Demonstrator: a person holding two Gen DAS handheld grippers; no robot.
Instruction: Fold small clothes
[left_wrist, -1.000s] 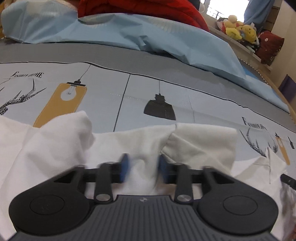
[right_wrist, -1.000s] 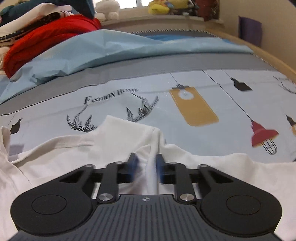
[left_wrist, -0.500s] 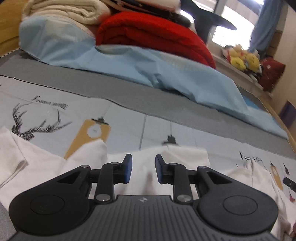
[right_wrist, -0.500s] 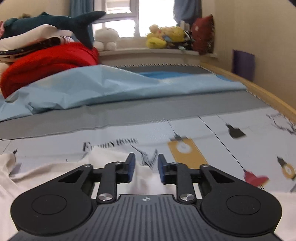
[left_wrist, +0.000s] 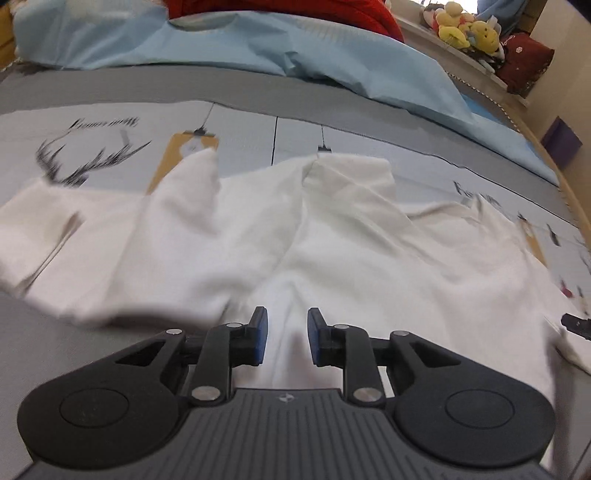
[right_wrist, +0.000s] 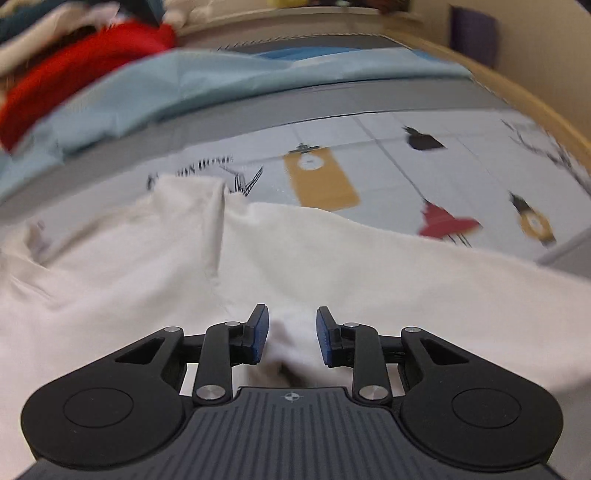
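A white garment lies spread and creased on the printed bedsheet, with two folded flaps along its far edge. My left gripper hovers over the garment's near part. Its jaws are closing, a gap still shows between the blue pads, and the cloth lies beneath them untouched. In the right wrist view the same white garment fills the lower half. My right gripper stands open above it, with a small hump of cloth showing in the gap and neither pad pressing on it.
A light blue duvet and a red blanket are piled at the far side of the bed. Plush toys sit on a ledge at the back right. The bed's wooden rim curves along the right.
Both grippers let go of the garment's far edge, their jaws parted, and they drew back towards me and upward. Much more of the white cloth now lies ahead of the fingers.
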